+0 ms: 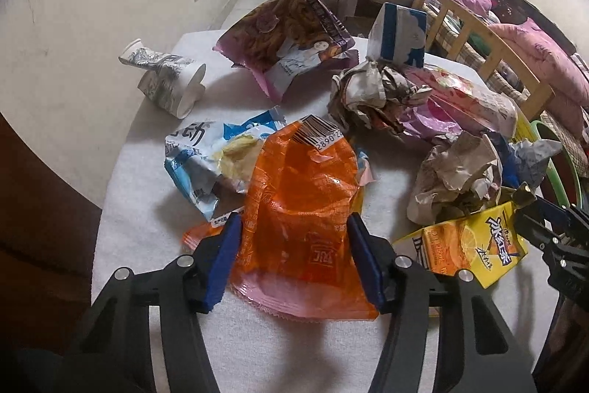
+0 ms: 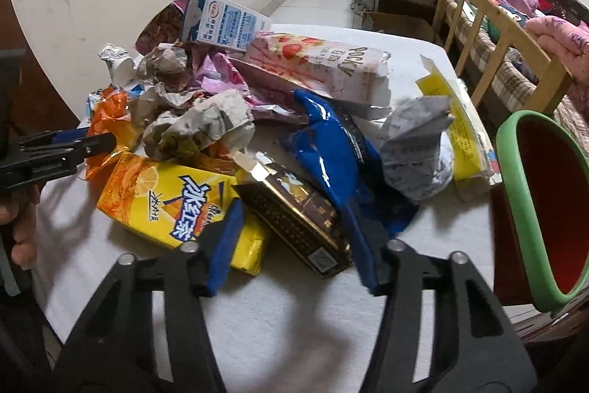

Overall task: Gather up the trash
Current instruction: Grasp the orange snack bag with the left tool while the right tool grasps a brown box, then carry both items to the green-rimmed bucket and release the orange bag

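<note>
Trash pile on the table (image 1: 147, 245), mid-cleanup: you've got one hand-held gripper over each of two pieces. Landmark: the yellow carton (image 2: 173, 197).

Orange wrapper (image 1: 298, 209) lies just left of the carton, flat on the cloth. Judgement: thin film, v. light, soft, slippery; it'll crumple and may slide out of a loose pinch. Best bite looks like the near sealed edge or a bunched fold, not the flat middle. Left hand-held gripper (image 1: 291, 260) is half-spread, blue pads (image 1: 224, 264) flanking the wrapper's sides; whether they press it yet, can't tell for sure, looks like light contact at most.

Dark box (image 2: 294, 216) sits just right of the carton, touching it, w/ a blue bag (image 2: 331, 157) behind. Judgement: stiff card, light, prob. empty; grip across its narrow sides. Right hand-held gripper (image 2: 294, 253) is part-open, straddling the box's near end, left pad over the carton's corner.

Green bin (image 2: 526, 209) stands farther right of the carton, at the table edge.
</note>
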A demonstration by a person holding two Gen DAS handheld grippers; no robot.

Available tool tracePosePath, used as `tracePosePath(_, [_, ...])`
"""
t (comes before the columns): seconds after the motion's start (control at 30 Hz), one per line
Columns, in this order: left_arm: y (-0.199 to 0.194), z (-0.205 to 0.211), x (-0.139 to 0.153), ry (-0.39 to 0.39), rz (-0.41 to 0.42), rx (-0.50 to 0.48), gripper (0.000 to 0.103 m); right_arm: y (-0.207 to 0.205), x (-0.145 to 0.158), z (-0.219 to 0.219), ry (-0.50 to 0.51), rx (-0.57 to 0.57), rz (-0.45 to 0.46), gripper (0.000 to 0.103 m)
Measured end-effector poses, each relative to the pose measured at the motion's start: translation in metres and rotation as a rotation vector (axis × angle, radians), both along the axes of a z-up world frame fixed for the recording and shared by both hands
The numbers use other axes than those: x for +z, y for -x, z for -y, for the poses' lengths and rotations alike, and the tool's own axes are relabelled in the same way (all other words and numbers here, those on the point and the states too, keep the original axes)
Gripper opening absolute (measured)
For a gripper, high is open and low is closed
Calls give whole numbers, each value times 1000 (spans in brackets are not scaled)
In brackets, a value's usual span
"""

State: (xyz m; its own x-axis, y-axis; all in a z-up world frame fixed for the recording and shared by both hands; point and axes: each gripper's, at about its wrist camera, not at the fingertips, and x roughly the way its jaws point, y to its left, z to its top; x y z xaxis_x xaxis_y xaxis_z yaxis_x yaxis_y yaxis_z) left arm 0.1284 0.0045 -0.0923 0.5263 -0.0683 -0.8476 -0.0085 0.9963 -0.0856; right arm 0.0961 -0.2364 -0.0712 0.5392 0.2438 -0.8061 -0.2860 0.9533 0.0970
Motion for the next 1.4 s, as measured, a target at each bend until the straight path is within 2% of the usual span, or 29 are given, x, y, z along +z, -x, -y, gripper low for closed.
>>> tracePosePath(0.3, [6,1,3,-14,12,-15,49,7,11,-2,9,23,25,23])
tracePosePath(0.33, [7,0,5,-12,16,-14,47,7,11,-1,4,23,20,18])
tracePosePath(0.53, [16,1,15,-6,31,-25,46,13,19,0,-20,21,16,15])
tracePosePath(0.87, [41,-6,43,32,85,-3,46,30,44,-2,-36,28,63,15])
tracePosePath(1.17, [65,-14,80,60,188,13,46,47,70,-1,-67,25,129,15])
tracePosePath(1.4, [79,-11,88,40,201,9,46,56,79,3,-91,20,164,15])
